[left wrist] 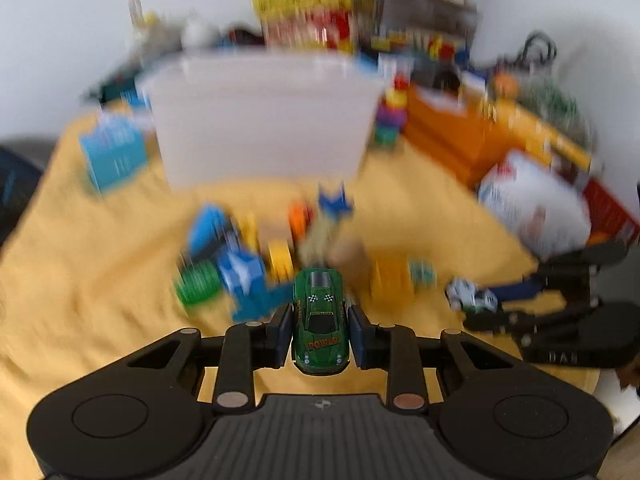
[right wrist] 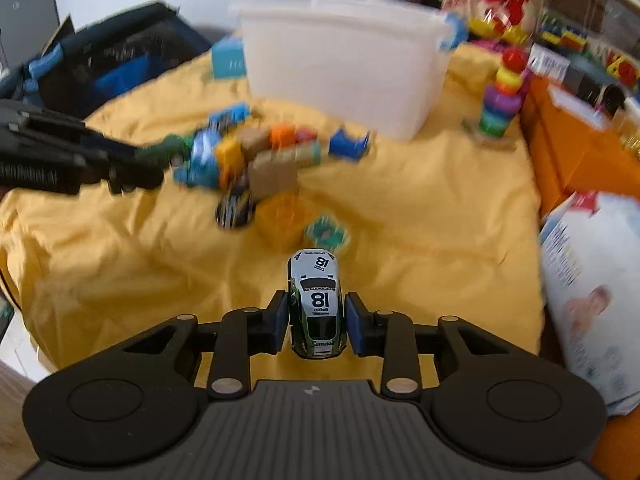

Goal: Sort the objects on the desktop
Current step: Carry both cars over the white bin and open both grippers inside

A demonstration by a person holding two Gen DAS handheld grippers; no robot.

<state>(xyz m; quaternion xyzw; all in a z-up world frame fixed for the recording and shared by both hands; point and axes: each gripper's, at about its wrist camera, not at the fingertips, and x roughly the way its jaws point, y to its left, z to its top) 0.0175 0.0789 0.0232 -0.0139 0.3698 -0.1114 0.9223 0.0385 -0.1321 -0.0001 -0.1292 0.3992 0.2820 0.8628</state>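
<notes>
Both grippers are shown above a yellow cloth [right wrist: 420, 208] scattered with toys. At the far left of the right wrist view, a dark bag [right wrist: 116, 60] is seen at the cloth's edge; its contents cannot be made out. The left gripper [left wrist: 320, 334] is closed on a green toy car [left wrist: 319, 320], which is held between the two blue pads [left wrist: 285, 330] above the cloth. A blurred heap of blocks [right wrist: 256, 152] and small cars is spread over the middle of the cloth. Behind the heap a white plastic bin [right wrist: 344, 60] is set upright; its walls are translucent, and whether anything lies inside cannot be told. To the right of the bin a stack of coloured rings [right wrist: 502, 96] is stood on a peg, and an orange box [right wrist: 576, 148] is placed beyond it. The right gripper [right wrist: 317, 322] is clamped on a white toy car [right wrist: 318, 308] marked 18, which is gripped by its sides clear of the cloth.
</notes>
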